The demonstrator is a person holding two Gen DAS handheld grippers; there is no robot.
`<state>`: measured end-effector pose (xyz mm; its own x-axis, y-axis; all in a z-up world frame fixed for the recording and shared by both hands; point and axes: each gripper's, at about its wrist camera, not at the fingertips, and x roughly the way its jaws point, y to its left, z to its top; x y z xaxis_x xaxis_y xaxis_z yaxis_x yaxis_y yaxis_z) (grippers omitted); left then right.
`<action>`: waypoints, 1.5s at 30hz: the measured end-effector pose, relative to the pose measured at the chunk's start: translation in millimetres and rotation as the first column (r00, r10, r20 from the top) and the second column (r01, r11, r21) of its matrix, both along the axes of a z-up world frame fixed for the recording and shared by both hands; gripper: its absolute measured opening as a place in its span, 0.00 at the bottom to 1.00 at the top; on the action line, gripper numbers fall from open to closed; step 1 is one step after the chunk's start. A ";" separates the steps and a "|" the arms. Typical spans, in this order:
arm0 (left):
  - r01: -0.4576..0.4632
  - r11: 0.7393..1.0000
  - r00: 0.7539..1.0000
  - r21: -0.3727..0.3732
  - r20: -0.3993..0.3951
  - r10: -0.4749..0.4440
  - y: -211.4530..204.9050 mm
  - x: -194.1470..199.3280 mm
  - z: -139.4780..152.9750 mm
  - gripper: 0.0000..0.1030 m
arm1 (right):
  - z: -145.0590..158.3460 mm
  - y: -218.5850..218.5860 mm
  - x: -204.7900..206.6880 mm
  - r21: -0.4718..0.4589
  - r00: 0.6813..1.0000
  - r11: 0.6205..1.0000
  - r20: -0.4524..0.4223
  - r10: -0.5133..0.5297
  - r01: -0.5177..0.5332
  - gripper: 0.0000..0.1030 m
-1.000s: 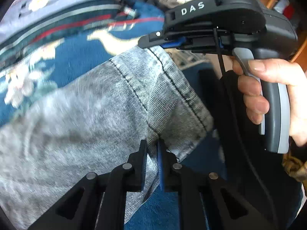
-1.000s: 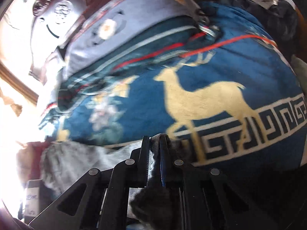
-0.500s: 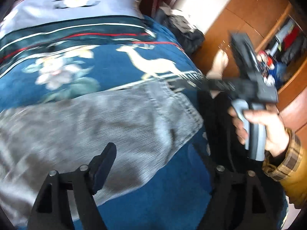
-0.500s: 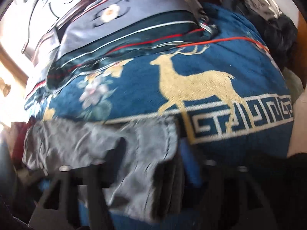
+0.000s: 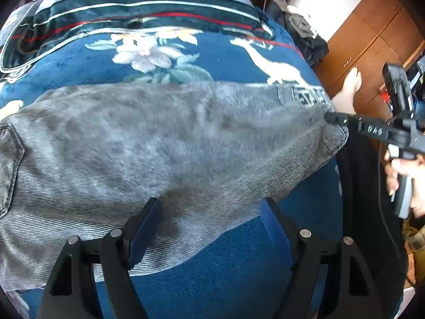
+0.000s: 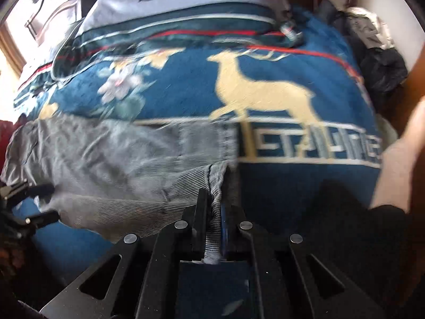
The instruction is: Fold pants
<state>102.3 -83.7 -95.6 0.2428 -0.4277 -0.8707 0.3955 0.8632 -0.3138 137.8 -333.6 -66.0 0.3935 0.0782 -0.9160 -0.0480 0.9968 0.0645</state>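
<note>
Grey denim pants (image 5: 164,146) lie stretched across a blue blanket on a bed, legs toward the right. My left gripper (image 5: 212,220) is open and empty, its fingers astride the near edge of the pants. My right gripper (image 6: 216,212) is shut on the hem of a pant leg (image 6: 215,180); it also shows in the left wrist view (image 5: 334,118) at the leg's right end. The pants (image 6: 111,164) spread to the left in the right wrist view, and the left gripper's fingers (image 6: 39,204) show at their left edge.
The blue blanket (image 6: 265,95) with a deer and flower pattern covers the bed. Striped pillows (image 5: 143,8) lie at the head. Dark clothes (image 6: 377,53) are piled at the far right. A wooden wardrobe (image 5: 372,40) stands to the right. A bare foot (image 5: 348,90) is beside the bed.
My left gripper let go of the pant leg, opened and drew back. My right gripper briefly looked open, and is now shut on the hem, pulling the leg rightward.
</note>
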 end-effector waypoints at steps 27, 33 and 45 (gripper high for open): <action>0.280 0.960 0.960 0.014 0.005 -0.281 -127.8 9.4 -0.7 0.77 | -39.2 -4.5 90.7 0.000 0.998 0.999 -0.040 0.049 -0.049 0.11; 0.313 0.944 0.946 0.104 0.052 -0.319 -137.3 -3.1 -11.1 0.77 | -57.6 -12.4 95.0 -0.004 0.999 1.000 -0.043 0.009 -0.009 0.12; 0.379 0.916 0.910 0.133 0.125 -0.394 -161.5 -17.3 19.2 0.77 | -14.6 -62.6 49.3 0.260 0.993 0.958 -0.052 -0.109 0.119 0.54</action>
<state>84.9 -245.2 -76.4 0.2042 -0.4235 -0.8826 0.7392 0.6578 -0.1447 187.1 -396.1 -80.6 0.3803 0.2736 -0.8835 0.0726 0.9435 0.3234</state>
